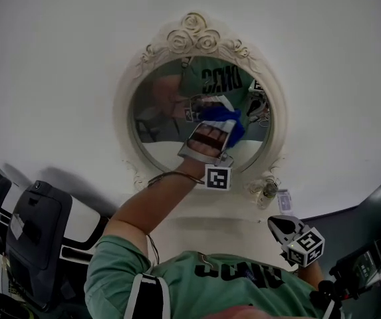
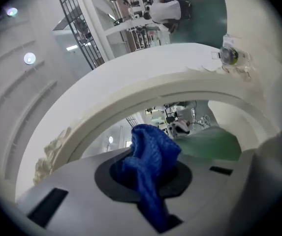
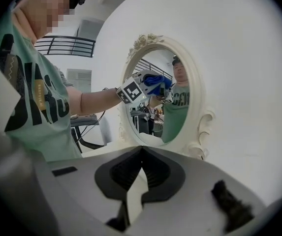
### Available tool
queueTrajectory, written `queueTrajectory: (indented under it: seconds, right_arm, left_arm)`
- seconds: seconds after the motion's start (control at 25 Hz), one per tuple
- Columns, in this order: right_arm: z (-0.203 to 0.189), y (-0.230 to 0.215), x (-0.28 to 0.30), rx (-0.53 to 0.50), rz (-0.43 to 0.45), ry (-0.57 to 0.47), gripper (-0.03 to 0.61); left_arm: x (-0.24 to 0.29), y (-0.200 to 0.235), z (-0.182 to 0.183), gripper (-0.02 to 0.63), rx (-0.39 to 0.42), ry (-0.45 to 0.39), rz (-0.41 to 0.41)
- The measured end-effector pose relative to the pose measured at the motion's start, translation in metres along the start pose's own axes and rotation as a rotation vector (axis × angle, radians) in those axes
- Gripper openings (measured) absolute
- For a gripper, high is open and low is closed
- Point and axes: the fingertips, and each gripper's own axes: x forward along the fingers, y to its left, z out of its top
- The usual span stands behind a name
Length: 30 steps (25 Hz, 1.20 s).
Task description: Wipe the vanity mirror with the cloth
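An oval vanity mirror (image 1: pixel 163 121) in a cream carved frame (image 1: pixel 193 35) hangs on a white wall. My left gripper (image 1: pixel 218 130) is raised to the glass and shut on a blue cloth (image 1: pixel 225 118), which is pressed against the right half of the mirror. In the left gripper view the bunched cloth (image 2: pixel 150 163) sticks out between the jaws, with the frame (image 2: pixel 131 100) arching just beyond. My right gripper (image 1: pixel 276 223) hangs low at the right, away from the mirror. Its jaws meet at the tips with nothing between them (image 3: pixel 140 173), and its view shows the mirror (image 3: pixel 153 124) and cloth (image 3: pixel 156 79) from the side.
A small clear bottle (image 1: pixel 267 191) and a tag (image 1: pixel 283 200) sit by the frame's lower right scroll. Black cases (image 1: pixel 37 234) stand at the lower left. A dark green wall (image 1: pixel 370 211) begins at the right. My arm and green shirt (image 1: pixel 217 284) fill the bottom.
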Motion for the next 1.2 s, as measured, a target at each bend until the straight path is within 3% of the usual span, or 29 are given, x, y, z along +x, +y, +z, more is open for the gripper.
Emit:
queueTrajectory:
  seconds: [0.12, 0.24, 0.56, 0.72, 0.88, 1.04, 1.2]
  right_arm:
    - [-0.013, -0.015, -0.023, 0.035, -0.048, -0.004, 0.011]
    - [-0.021, -0.028, -0.038, 0.053, -0.077, -0.013, 0.011]
    - [-0.017, -0.022, -0.037, 0.047, -0.063, -0.019, 0.011]
    - [0.002, -0.004, -0.017, -0.002, -0.015, -0.008, 0.012]
    - [0.025, 0.018, 0.013, -0.065, 0.060, 0.006, 0.011]
    - [0.046, 0.046, 0.038, -0.121, 0.135, 0.017, 0.011]
    - [0.051, 0.062, 0.058, -0.145, 0.179, 0.030, 0.011]
  left_arm:
    - [0.023, 0.001, 0.058, 0.052, 0.000, -0.067, 0.022]
    - [0.041, -0.007, 0.092, 0.052, 0.001, -0.084, 0.014]
    - [0.028, 0.000, 0.089, 0.054, -0.042, -0.124, -0.016]
    - [-0.008, 0.006, 0.025, 0.055, -0.062, -0.061, -0.022]
    - [-0.056, 0.010, -0.081, 0.054, -0.066, 0.090, 0.000]
    - [-0.110, 0.000, -0.178, 0.054, -0.035, 0.258, -0.037]
    - [-0.136, -0.021, -0.245, 0.055, 0.004, 0.377, -0.086]
